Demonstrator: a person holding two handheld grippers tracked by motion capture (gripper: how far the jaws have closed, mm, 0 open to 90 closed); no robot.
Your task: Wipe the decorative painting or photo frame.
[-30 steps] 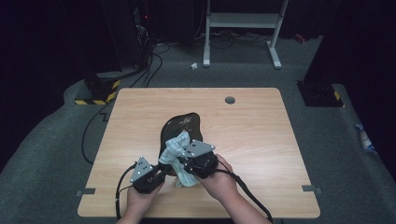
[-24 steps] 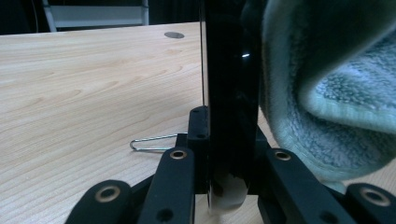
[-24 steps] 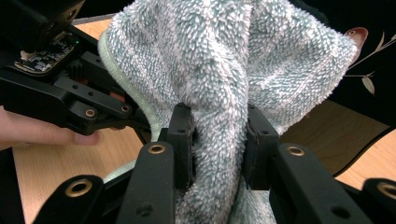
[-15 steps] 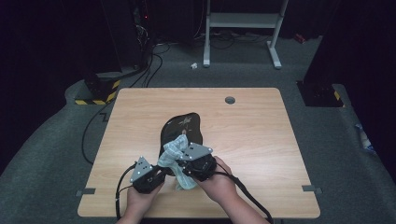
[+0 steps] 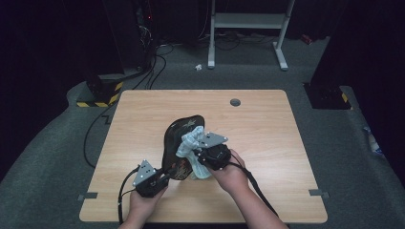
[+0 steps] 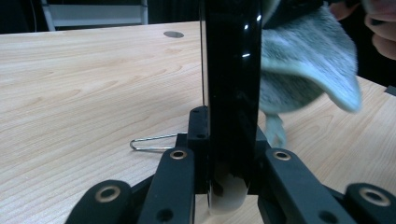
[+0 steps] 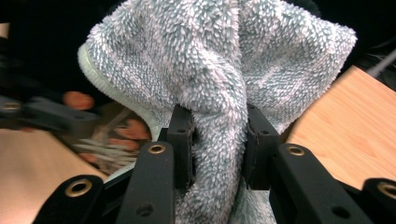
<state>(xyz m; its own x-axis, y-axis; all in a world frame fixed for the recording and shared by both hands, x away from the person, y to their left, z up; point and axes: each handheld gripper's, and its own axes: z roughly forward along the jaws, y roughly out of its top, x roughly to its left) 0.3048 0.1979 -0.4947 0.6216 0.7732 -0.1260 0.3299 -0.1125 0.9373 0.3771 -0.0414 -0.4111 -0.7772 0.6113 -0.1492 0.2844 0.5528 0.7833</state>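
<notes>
High view: the black tray (image 5: pixel 177 143) stands on edge at the table's (image 5: pixel 267 124) near middle, clamped in my left gripper (image 5: pixel 160 179). My right gripper (image 5: pixel 200 155) pinches a cloth (image 5: pixel 190 140) against its face. I judge wiping underway; next, drag the cloth across.

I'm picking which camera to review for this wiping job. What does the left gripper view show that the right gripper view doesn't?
Left gripper view: the left tool clamped on the edge-on black tray, a wire clip and a round table hole. Right gripper view: the right tool pinching the fluffy cloth and the tray's painted face. Both share cloth, tray and wooden table.
</notes>
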